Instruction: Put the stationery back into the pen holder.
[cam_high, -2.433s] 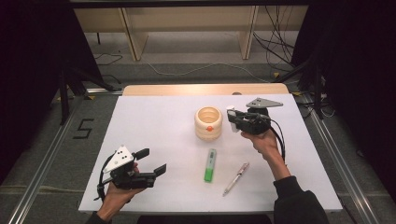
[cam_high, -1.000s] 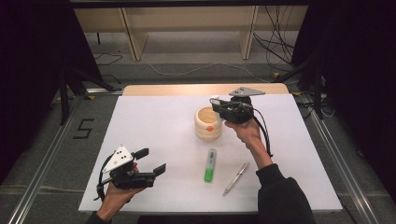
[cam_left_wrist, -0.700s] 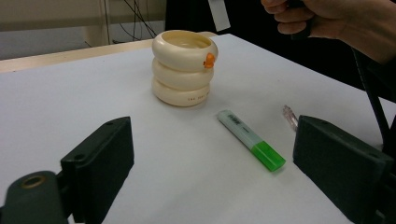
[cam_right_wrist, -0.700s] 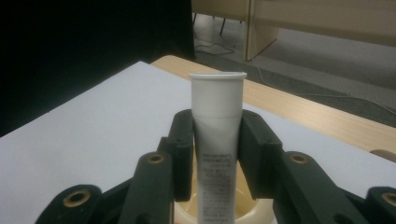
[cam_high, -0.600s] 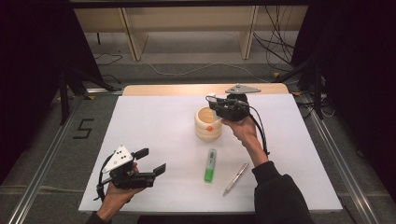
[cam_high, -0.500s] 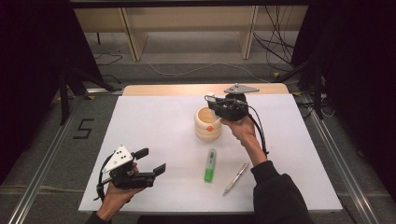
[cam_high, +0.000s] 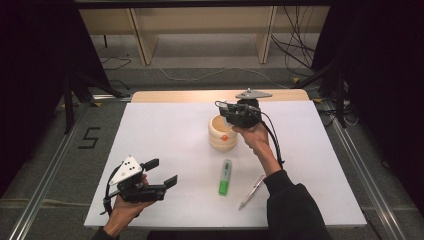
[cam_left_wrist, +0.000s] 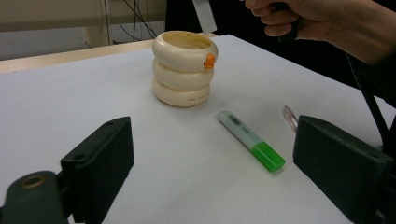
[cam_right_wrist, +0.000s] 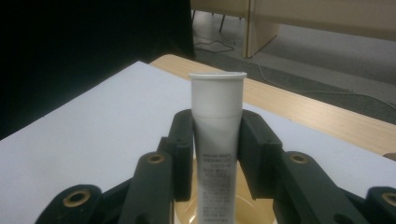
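2 jaws of our right gripper (cam_right_wrist: 216, 154) squeeze a white tube (cam_right_wrist: 217, 140) just above the cream holder (cam_high: 223, 132). Our left gripper (cam_high: 152, 182) sits open, holding nothing. If we tilt, the tube may hit the rim and fall outside.

right gripper (cam_high: 226, 111) — carried leftward | white tube (cam_right_wrist: 216, 140) now over cream holder (cam_high: 222, 134); fingers clamped

A white table (cam_high: 150, 130) carries a cream ringed cup (cam_high: 222, 134) toward the far middle. Nearer lies a green highlighter (cam_high: 225, 176), and just right of it a pen (cam_high: 251, 191), both flat.
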